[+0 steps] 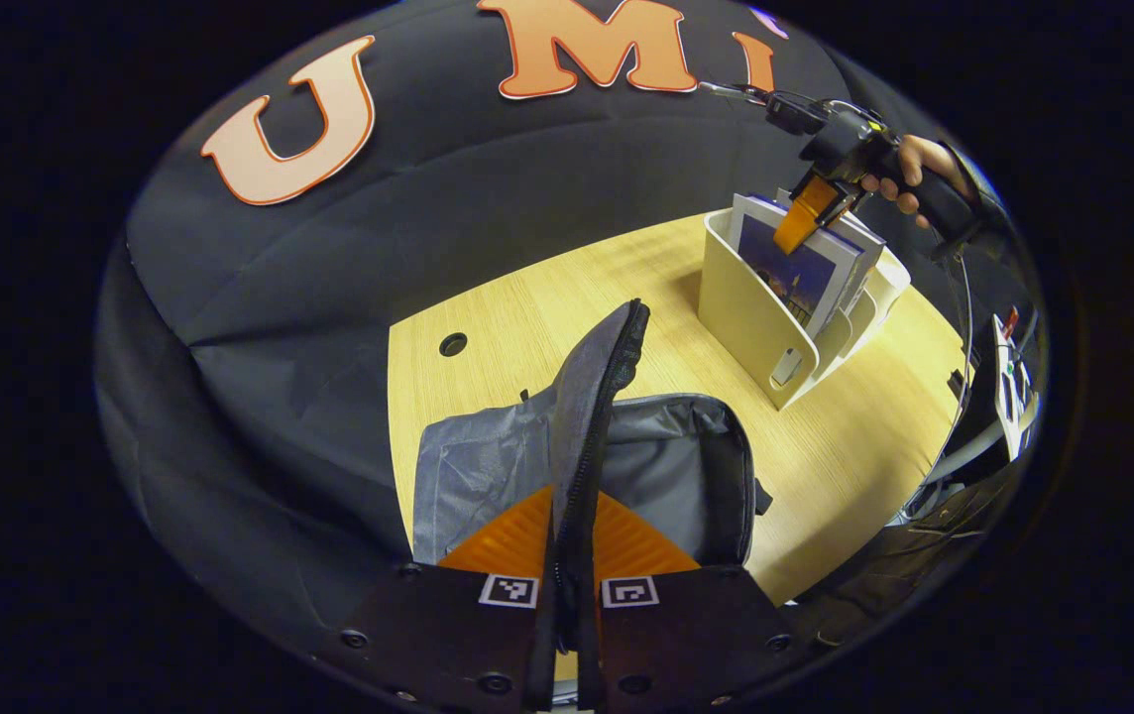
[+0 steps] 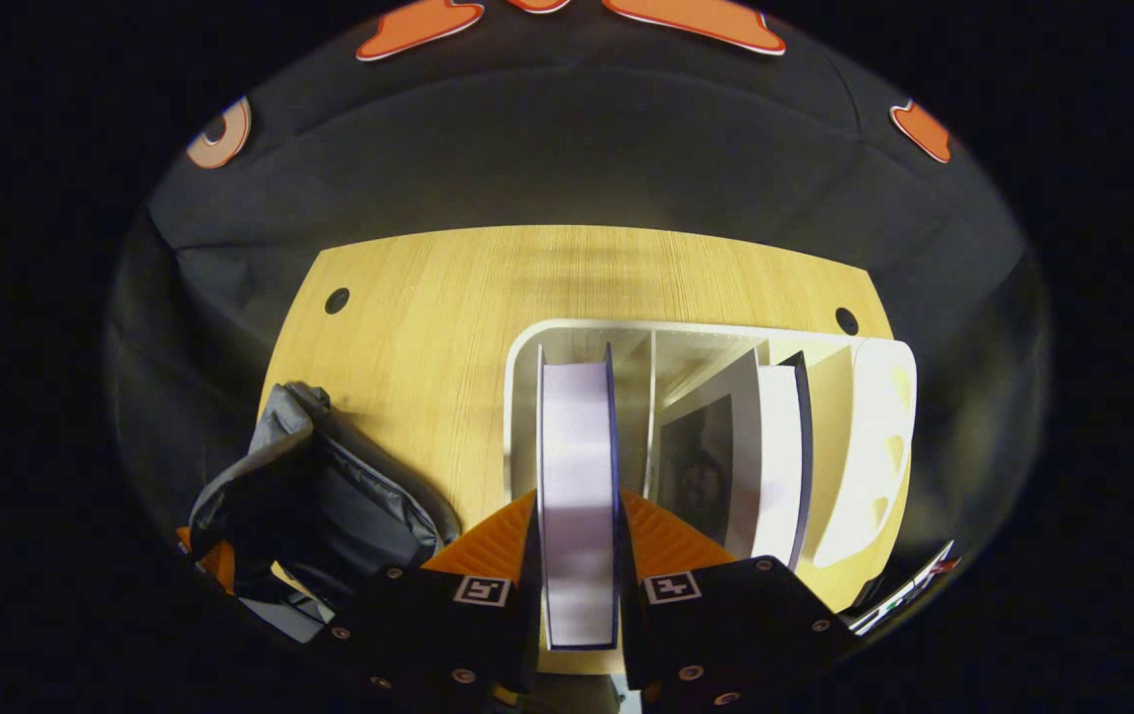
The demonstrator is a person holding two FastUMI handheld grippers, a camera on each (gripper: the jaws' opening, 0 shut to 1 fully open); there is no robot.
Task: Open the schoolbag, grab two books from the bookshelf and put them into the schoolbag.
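**At the bookshelf: first book pinched, bag held open**

At the bookshelf's left slot, right gripper (image 2: pixel 577 595): closed on the first book (image 2: pixel 577 476), one finger on each cover, the pages' edge facing up between them. The book stands upright, its long axis running straight away from the gripper; judged ready to lift up and out.

Bookshelf (image 2: pixel 874 436): pale divided rack on the wooden table (image 2: pixel 448 297). A second book (image 2: pixel 775 446) leans in the next compartment over, apart from the first.

Left gripper (image 1: pixel 567 595): closed on the schoolbag's zippered flap (image 1: pixel 597 397), holding it upright.

Schoolbag (image 1: pixel 666 466): grey, lying open on the table, lining exposed. No book inside as far as can be seen.

Key relation: from the right gripper, the bag lies low and to the left of the shelf, near it. The right gripper is the one nearer the books; the left is at the bag.
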